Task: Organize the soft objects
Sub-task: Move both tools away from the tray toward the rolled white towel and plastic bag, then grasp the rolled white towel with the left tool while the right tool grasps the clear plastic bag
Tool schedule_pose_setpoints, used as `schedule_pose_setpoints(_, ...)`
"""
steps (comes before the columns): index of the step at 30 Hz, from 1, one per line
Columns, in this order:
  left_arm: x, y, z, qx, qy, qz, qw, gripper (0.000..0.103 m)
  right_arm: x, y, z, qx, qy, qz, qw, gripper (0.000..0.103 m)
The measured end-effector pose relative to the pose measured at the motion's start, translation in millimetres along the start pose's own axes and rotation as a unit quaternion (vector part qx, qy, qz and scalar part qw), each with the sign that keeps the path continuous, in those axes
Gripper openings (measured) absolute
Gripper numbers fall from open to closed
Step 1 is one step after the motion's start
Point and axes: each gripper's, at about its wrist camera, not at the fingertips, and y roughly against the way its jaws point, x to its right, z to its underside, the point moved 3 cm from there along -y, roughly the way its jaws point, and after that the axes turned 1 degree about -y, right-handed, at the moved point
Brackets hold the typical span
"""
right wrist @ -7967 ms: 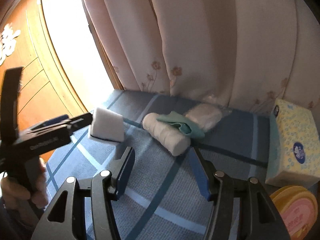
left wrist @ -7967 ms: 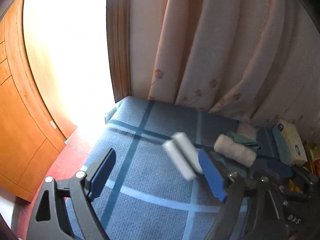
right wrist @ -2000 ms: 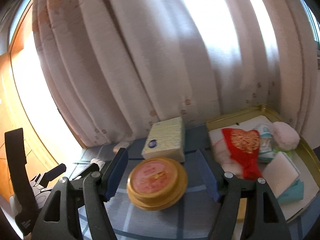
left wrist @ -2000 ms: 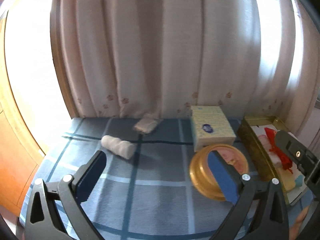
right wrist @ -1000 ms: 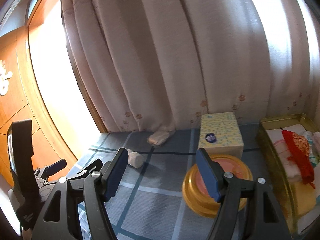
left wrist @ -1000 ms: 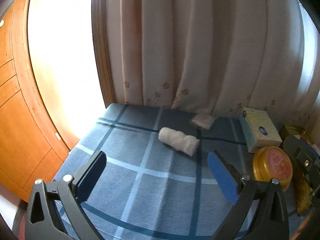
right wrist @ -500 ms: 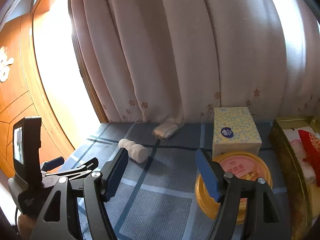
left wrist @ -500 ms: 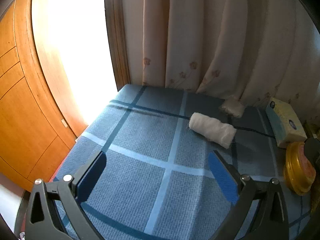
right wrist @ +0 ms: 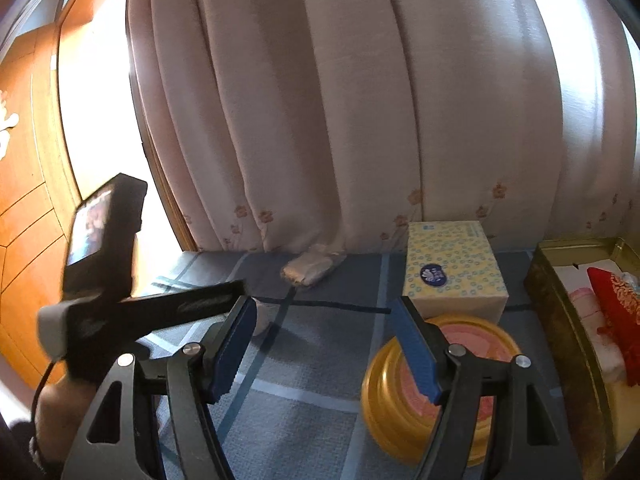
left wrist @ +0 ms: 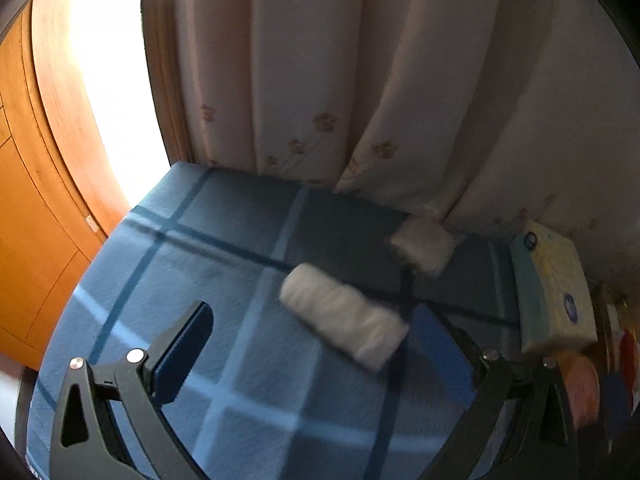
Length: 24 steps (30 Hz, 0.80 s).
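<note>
left hand-held gripper (left wrist: 312, 356) spread, empty, over blue checked bench (left wrist: 224, 280) | white towel roll (left wrist: 344, 316) lies on bench left of tissue box (left wrist: 554, 292), just ahead of gripper pads | wrapped white bundle (left wrist: 422, 246) behind roll by curtain (left wrist: 360, 80) | right hand-held gripper (right wrist: 326, 350) spread, empty, near yellow round tin (right wrist: 404, 400) | gold tray (right wrist: 560, 312) right of box

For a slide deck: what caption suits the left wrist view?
Open left gripper nears a white rolled towel on a blue checked cloth, with a tissue box beside the curtain.
</note>
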Motion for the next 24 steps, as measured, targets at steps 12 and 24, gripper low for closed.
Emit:
schedule_pose_setpoints(12, 15, -40, 5, -0.042, -0.050, -0.002, 0.9979, 0.071, 6, -11, 0, -0.015, 0.002, 0.003, 1.000, 0.072)
schedule_pose_setpoints(24, -43, -16, -19, 0.046, -0.052, -0.067, 0.9953, 0.033, -25, -57, -28, -0.049, -0.014, -0.019, 0.999, 0.072)
